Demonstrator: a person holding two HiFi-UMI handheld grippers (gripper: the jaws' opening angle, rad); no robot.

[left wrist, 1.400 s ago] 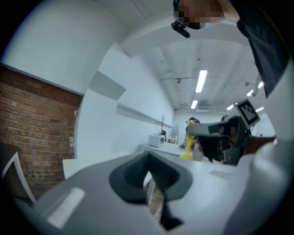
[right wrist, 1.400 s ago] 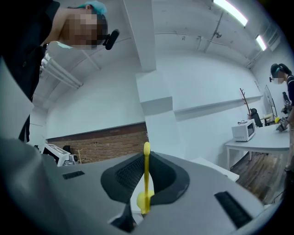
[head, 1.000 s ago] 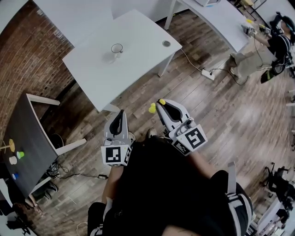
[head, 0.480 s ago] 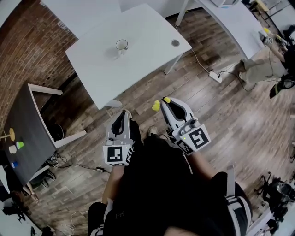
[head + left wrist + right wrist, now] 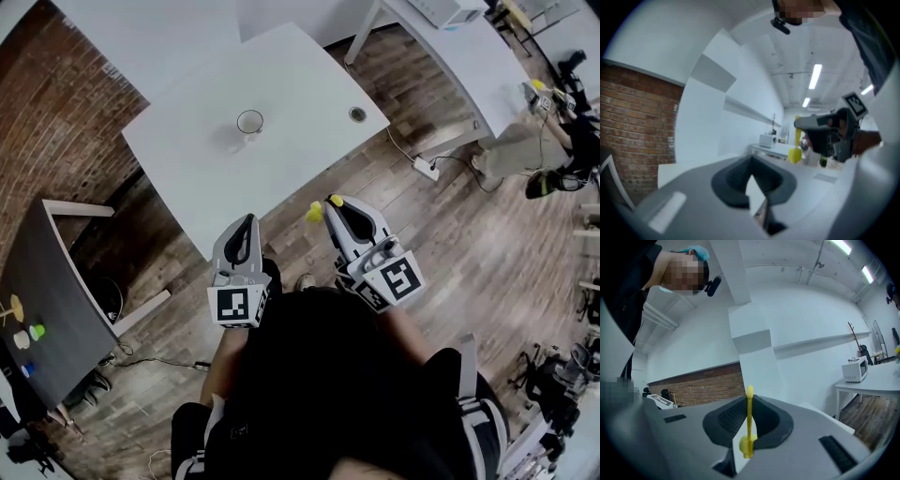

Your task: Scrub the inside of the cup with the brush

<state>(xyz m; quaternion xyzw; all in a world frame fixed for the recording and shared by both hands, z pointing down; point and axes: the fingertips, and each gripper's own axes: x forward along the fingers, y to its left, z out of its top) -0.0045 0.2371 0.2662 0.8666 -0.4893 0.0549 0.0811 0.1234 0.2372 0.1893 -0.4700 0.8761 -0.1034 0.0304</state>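
Note:
A clear glass cup (image 5: 249, 122) stands upright near the middle of the white table (image 5: 300, 84), far ahead of both grippers. Short of the table's near edge and over the wooden floor, my right gripper (image 5: 335, 208) is shut on a yellow brush (image 5: 313, 214), whose yellow ends show at the jaw tips. In the right gripper view the brush (image 5: 749, 427) stands upright between the jaws of the right gripper (image 5: 749, 404). My left gripper (image 5: 247, 221) is shut with nothing in it, level with the right one. The left gripper view shows its closed jaws (image 5: 751, 174) and the brush (image 5: 795, 153) off to the right.
A round cable hole (image 5: 357, 114) sits in the table's right part. A second white table (image 5: 469, 56) stands at the upper right, with a power strip (image 5: 425, 169) on the floor beside it. A dark table (image 5: 47, 300) with small coloured things is at the left. Another person (image 5: 562, 122) is at the far right.
Both grippers have moved forward together toward the white table, which now lies closer and larger in the head view. The brush stays in the right gripper; the left stays shut.

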